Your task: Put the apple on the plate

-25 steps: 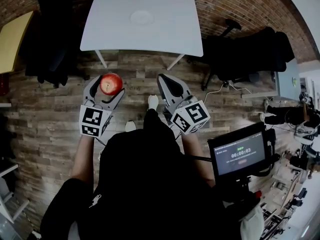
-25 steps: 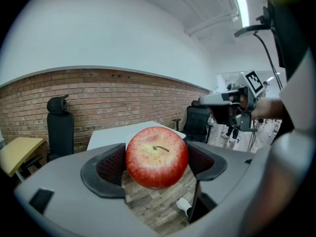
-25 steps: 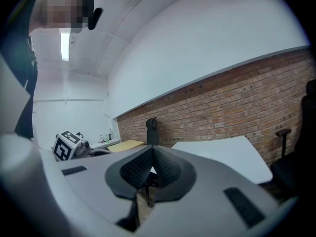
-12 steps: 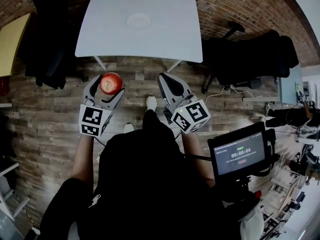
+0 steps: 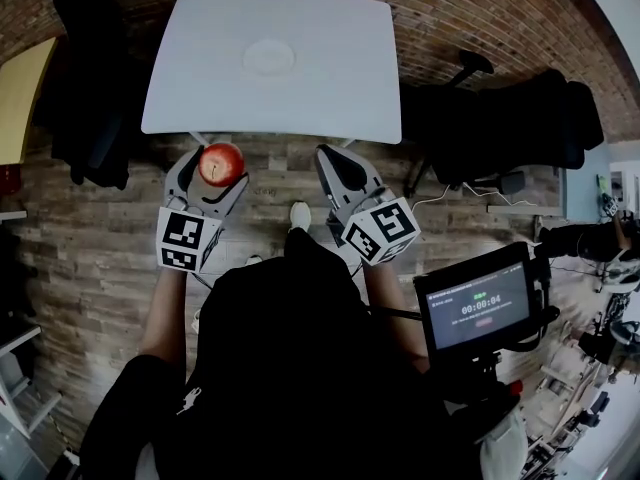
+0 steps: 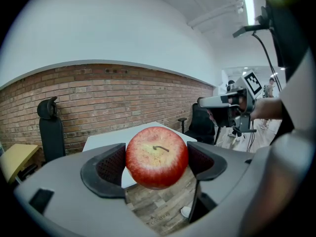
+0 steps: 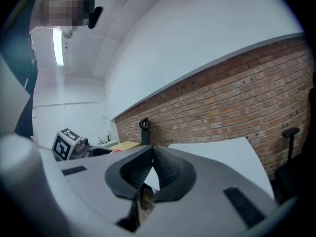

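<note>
A red apple (image 5: 221, 163) (image 6: 157, 157) with its stem up is held between the jaws of my left gripper (image 5: 209, 172) (image 6: 157, 163), which is shut on it just short of the near edge of a white table (image 5: 330, 78) (image 6: 103, 142). A white plate (image 5: 268, 57) lies near the middle of that table. My right gripper (image 5: 336, 164) (image 7: 152, 174) hangs level with the left one, its jaws shut together with nothing between them. The table top (image 7: 217, 157) shows beyond its jaws.
A brick wall (image 6: 98, 102) runs behind the table. A black office chair (image 5: 500, 118) stands to the right and dark chairs (image 5: 85, 88) to the left. A yellow table (image 5: 20, 78) is at far left. A screen (image 5: 478, 308) sits at my right.
The table and plate have drawn closer and lower in the head view as I move forward. Both grippers keep their poses, the apple still held.
</note>
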A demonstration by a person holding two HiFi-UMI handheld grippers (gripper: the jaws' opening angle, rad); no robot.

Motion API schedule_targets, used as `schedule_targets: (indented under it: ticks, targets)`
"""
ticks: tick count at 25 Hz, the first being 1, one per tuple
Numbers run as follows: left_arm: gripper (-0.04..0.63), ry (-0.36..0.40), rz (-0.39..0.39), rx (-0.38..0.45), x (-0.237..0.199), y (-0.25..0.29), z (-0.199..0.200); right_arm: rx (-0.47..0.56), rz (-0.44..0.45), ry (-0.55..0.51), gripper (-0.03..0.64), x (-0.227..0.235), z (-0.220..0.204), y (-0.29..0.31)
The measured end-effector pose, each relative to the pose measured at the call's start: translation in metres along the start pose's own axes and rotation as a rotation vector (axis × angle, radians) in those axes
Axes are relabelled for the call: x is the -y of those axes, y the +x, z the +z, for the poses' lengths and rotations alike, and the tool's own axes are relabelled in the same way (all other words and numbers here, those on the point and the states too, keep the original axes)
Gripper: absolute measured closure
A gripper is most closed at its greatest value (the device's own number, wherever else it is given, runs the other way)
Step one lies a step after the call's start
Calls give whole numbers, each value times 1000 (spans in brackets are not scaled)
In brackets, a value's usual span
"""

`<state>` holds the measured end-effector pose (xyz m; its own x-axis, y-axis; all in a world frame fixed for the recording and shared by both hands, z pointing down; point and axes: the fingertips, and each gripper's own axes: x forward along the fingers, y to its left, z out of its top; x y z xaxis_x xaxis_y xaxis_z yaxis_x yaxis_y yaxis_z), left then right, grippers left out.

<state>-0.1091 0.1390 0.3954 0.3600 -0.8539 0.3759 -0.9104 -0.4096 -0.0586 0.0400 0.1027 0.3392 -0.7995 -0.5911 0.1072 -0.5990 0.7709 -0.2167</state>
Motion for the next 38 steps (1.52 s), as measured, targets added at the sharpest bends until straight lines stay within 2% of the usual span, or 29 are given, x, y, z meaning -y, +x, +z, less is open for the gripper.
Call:
schedule_targets:
  ticks: [5, 10, 16, 23, 28, 38]
  targets:
    - [202, -6, 15, -15, 2, 50, 27, -7, 18, 7, 614, 57, 19, 12]
    - [202, -11, 45, -14, 2, 64, 34, -9, 49, 5, 614, 74, 23, 19]
    - [204, -26, 73, -40, 9, 113, 51, -26, 88, 19, 614, 128, 33, 30]
    - [204, -40, 95, -41, 13, 131, 55, -39, 129, 9, 614, 147, 32, 38]
    - [204, -45, 107, -68, 17, 169, 60, -49, 143, 33, 614, 190, 29, 45]
    - [202, -61, 153, -66, 6, 153, 59, -59, 176, 34, 614, 180, 27, 55]
